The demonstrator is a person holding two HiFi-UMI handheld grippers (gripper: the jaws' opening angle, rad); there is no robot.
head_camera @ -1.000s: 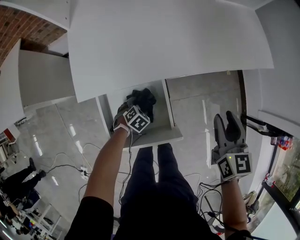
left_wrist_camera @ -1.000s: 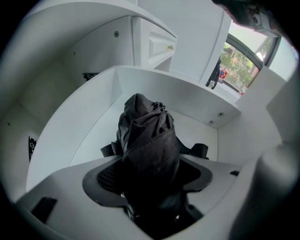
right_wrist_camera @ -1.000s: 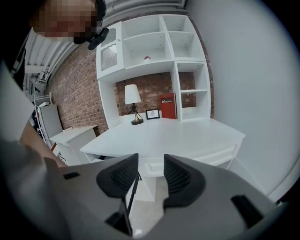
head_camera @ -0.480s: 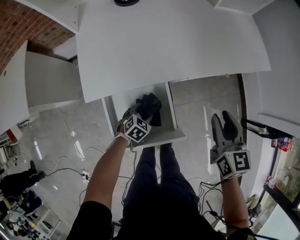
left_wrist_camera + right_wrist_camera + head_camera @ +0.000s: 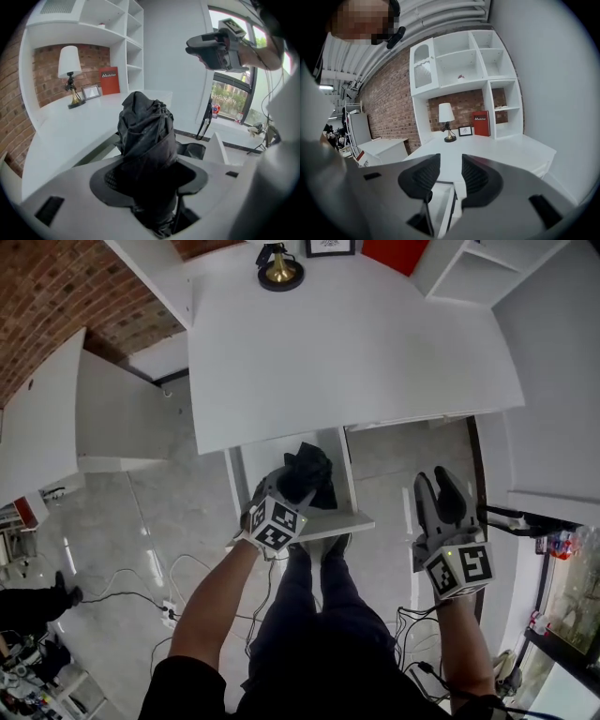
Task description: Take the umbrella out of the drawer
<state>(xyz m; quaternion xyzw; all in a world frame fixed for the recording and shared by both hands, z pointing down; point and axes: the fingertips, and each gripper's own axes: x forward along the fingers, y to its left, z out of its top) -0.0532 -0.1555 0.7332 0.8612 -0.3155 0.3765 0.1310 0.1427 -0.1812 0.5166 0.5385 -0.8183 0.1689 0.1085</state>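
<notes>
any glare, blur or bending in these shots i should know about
Head view: fisheye bows the desk edges, and the glossy floor shows light streaks. Left gripper view: the black umbrella is dark with little detail low down, the window washed bright. Right gripper view: dark vignette at the corners, shelves bent.

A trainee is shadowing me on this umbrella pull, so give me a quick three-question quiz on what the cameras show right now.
1. True or false: the left gripper is clamped on the black umbrella.
2. Between the jaws of the right gripper is: A a cup, B nothing, C the umbrella.
3. Fill in: the drawer under the desk stands ___.
Key: 1 true; its jaws have just closed onto it. 2 B; its jaws have just been closing, with nothing between them. 3 open.
</notes>
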